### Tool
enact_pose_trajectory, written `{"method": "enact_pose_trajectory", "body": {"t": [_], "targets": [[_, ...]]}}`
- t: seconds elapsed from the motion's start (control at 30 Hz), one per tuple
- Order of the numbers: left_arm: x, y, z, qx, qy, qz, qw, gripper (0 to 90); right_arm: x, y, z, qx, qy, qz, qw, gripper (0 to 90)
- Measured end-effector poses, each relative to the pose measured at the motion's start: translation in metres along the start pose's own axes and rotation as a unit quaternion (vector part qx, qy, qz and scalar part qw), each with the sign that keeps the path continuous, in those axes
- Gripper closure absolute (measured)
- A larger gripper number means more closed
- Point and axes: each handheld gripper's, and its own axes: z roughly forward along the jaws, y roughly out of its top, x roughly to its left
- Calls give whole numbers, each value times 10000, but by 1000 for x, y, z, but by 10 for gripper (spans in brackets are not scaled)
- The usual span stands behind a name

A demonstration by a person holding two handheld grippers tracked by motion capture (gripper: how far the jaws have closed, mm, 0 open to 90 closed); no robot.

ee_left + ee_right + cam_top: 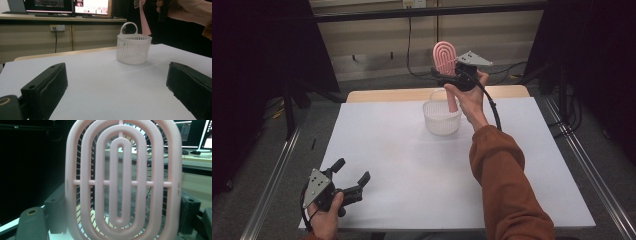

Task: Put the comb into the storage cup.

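Observation:
A pink oval hairbrush [445, 57] stands upright in the air, its handle pointing down into a white slotted basket [442, 120] at the table's far middle. My right gripper [447, 75] is shut on the brush just below its head. In the right gripper view the brush head [122, 180] sits close up, with a black jaw against each of its sides. My left gripper [353, 170] rests open at the table's near left corner, nothing between its jaws. The left gripper view looks past that gripper [117, 85] to the basket [133, 50] and the brush handle [145, 20] above it.
A white sheet [412, 165] covers the table, with a strip of wood [382, 95] showing at the far edge. A cable [492, 107] trails from the right gripper along the sleeve. Monitors [67, 6] stand on a desk beyond the table.

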Motion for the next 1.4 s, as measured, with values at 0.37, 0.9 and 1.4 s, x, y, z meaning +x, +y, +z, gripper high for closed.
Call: {"method": "enact_pose_trajectory", "body": {"t": [0.37, 0.9, 1.4], "targets": [[0, 0, 0, 5, -10, -4, 10000, 35, -1, -19, 7, 131, 80, 16, 9999, 190], [-1, 0, 1, -19, 2, -26, 10000, 35, -7, -39, 3, 273, 64, 34, 9996, 190], [-1, 0, 1, -18, -3, -23, 10000, 35, -8, -53, 2, 382, 114, -29, 9992, 189]]}}
